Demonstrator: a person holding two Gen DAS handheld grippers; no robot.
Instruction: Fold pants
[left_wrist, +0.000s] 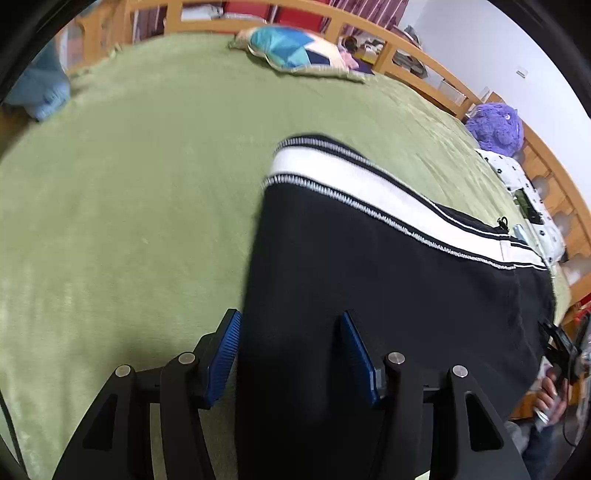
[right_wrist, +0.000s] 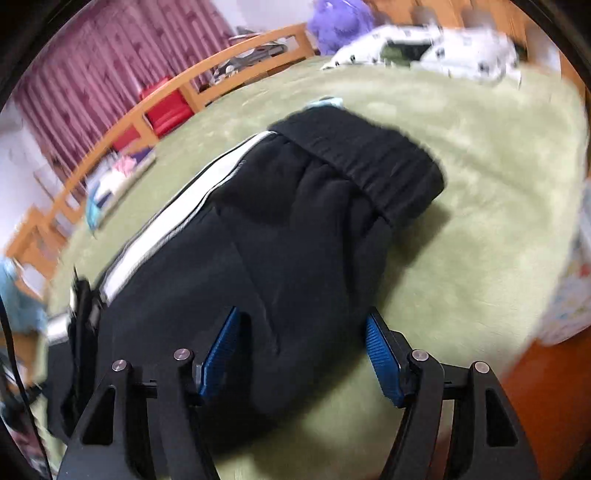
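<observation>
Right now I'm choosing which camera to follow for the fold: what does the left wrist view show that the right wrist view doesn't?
Only the left wrist view: the hem end of the black pants with the white stripe running its length, and a patchwork pillow.

Only the right wrist view: the elastic waistband and maroon curtains.

Both: the green blanket, the purple plush toy, the wooden bed rail, and open jaws over the pants, left gripper and right gripper.
</observation>
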